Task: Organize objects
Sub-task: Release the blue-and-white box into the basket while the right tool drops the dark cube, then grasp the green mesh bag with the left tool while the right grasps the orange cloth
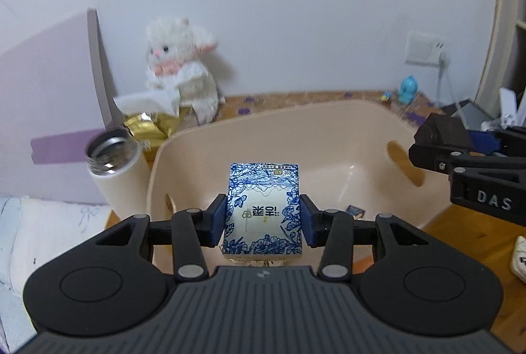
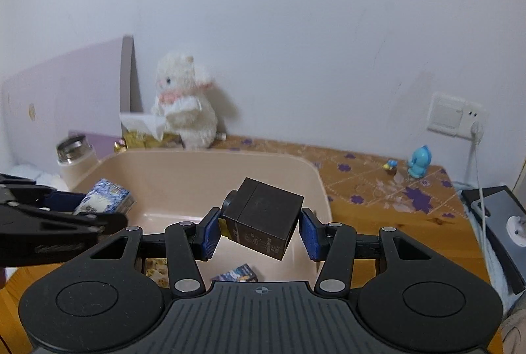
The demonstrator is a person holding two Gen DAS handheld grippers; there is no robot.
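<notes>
My left gripper [image 1: 263, 219] is shut on a blue-and-white floral tissue pack [image 1: 263, 209] and holds it above the near side of a beige plastic basin [image 1: 296, 120]. My right gripper [image 2: 261, 234] is shut on a black box [image 2: 263, 219], tilted, above the basin [image 2: 203, 156]. The right gripper also shows at the right edge of the left wrist view [image 1: 466, 163], and the left gripper with the tissue pack [image 2: 105, 199] at the left of the right wrist view. A small blue packet [image 2: 238, 273] lies on the basin floor; it also shows in the left wrist view [image 1: 355, 211].
A white plush cat [image 1: 184, 71] sits against the back wall beside gold packets [image 1: 148, 127]. An open white flask [image 1: 115, 169] stands left of the basin. A blue figurine [image 2: 419, 163] and a wall socket with cable [image 2: 457, 115] are at the right, on a patterned wooden table [image 2: 378, 183].
</notes>
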